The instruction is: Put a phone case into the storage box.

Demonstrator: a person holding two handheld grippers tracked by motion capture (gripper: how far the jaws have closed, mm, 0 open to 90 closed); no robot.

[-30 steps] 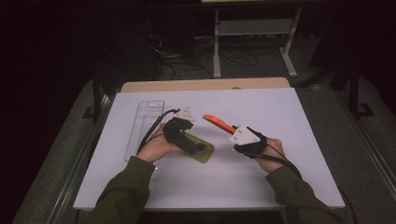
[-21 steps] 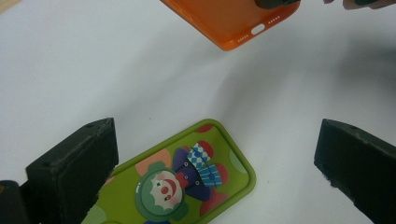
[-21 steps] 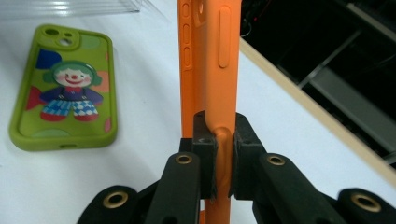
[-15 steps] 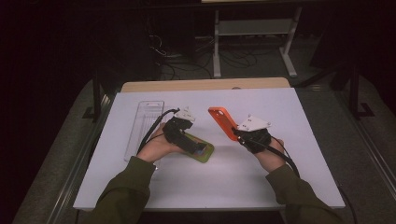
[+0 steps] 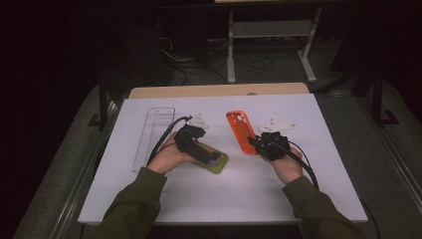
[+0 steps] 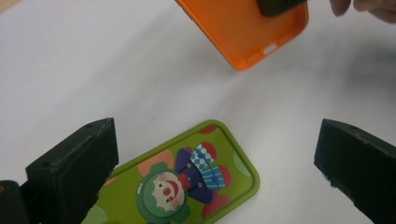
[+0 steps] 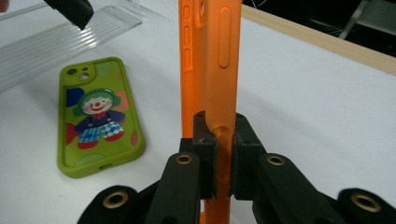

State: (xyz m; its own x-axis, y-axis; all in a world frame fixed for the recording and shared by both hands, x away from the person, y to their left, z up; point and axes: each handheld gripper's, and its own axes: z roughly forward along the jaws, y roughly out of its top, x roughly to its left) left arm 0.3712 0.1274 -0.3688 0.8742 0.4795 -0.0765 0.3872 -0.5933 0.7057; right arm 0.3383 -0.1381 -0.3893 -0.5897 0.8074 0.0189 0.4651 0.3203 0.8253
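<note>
Clear plastic tray [image 5: 153, 137]: lies at centre left of the high view on the white table [image 5: 323, 194], just left of the left gripper; its ribbed wall also shows at the upper left of the right gripper view [image 7: 70, 39].
Left gripper [image 5: 199, 147]: left of centre in the high view, held over the green case; in the left gripper view its two black jaws stand wide apart at the lower corners, released, gripping nothing.
Green phone case [image 6: 187, 179]: flat on the table at bottom centre of the left gripper view, clown picture facing up, lying between the spread jaws; whether they touch it I cannot tell. In the high view [image 5: 215, 162] it sits just below centre.
Orange phone case [image 7: 212, 60]: centre of the right gripper view, standing on edge, well apart from the green case; right of centre in the high view [image 5: 240, 130].
Right gripper [image 7: 218, 154]: bottom centre of its own view, jaws clenched on the orange case's lower edge; in the high view [image 5: 256, 144] it sits right of centre, in the right hand [image 5: 286, 167].
</note>
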